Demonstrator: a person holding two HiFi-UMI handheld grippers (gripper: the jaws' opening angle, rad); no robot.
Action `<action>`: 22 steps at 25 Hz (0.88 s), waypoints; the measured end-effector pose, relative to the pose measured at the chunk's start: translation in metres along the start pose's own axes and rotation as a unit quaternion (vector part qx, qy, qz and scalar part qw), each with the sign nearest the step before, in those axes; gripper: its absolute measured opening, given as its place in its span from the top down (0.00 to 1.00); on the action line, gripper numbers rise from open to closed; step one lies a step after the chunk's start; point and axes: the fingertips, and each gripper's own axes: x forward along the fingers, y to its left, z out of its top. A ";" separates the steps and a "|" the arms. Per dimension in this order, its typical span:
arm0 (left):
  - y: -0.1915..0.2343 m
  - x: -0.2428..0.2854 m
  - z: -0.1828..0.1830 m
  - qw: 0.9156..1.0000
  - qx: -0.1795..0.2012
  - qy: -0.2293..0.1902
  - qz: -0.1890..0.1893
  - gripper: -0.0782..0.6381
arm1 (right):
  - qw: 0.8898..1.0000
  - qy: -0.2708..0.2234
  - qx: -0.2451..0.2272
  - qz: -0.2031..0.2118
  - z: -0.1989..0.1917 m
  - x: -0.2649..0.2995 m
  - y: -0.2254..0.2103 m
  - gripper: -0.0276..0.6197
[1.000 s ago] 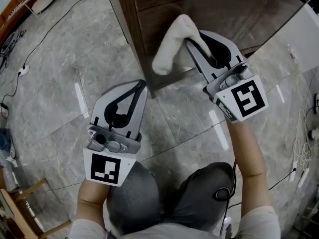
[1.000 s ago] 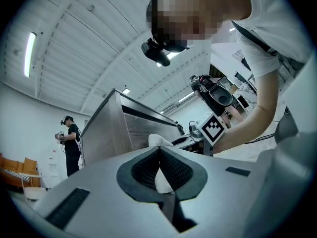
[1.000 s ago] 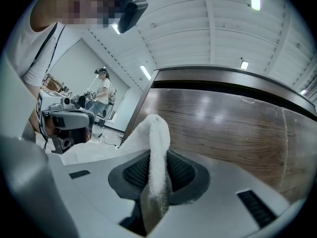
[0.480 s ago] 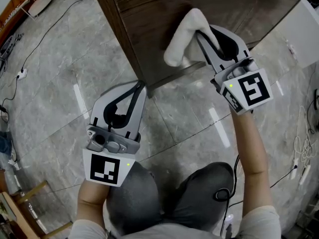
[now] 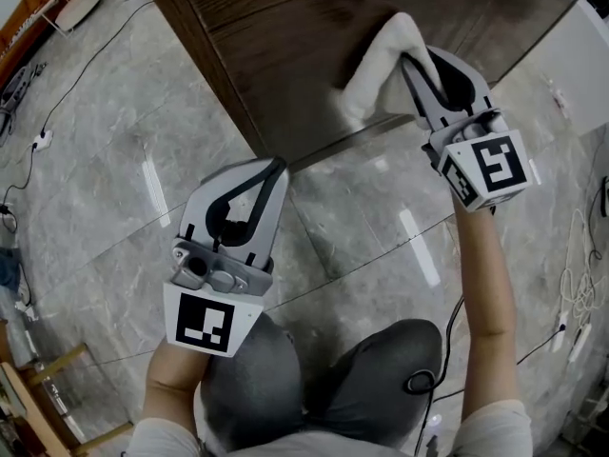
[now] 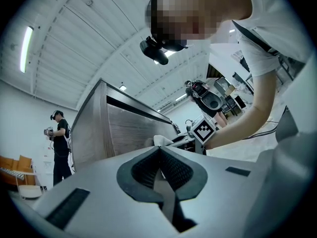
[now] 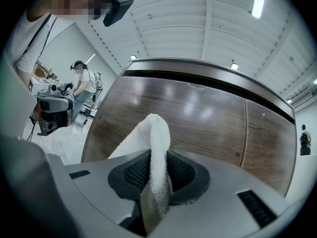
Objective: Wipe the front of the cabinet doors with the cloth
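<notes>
Right gripper (image 5: pixel 407 60) fingers clamped on the white cloth (image 5: pixel 373 72), which lies against the dark wood cabinet door (image 5: pixel 285 55) — left gripper (image 5: pixel 274 168) fingers closed together, empty, over the floor (image 5: pixel 105 188).

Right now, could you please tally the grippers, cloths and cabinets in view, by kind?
Cloths: 1, the white cloth.
Grippers: 2, the left gripper shut on nothing, the right gripper shut on the cloth.
Cabinets: 1, the dark wooden cabinet.
Total: 4.
</notes>
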 end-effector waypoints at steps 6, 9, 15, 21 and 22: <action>-0.007 0.004 -0.004 1.000 -0.002 0.004 -0.008 0.87 | 0.999 0.027 0.007 -0.043 -0.026 -0.009 -0.041 0.81; -0.007 0.005 -0.005 1.000 -0.005 0.006 -0.008 0.87 | 0.997 0.042 -0.005 -0.058 -0.035 -0.013 -0.059 0.81; -0.010 0.006 -0.007 1.000 -0.003 0.009 -0.010 0.87 | 0.995 0.048 -0.010 -0.090 -0.041 -0.017 -0.092 0.81; -0.008 0.004 -0.008 1.000 -0.005 0.009 -0.010 0.87 | 0.991 0.059 -0.028 -0.113 -0.048 -0.021 -0.105 0.81; -0.007 0.003 -0.008 1.000 -0.006 0.009 -0.010 0.87 | 0.990 0.062 -0.032 -0.121 -0.049 -0.022 -0.109 0.81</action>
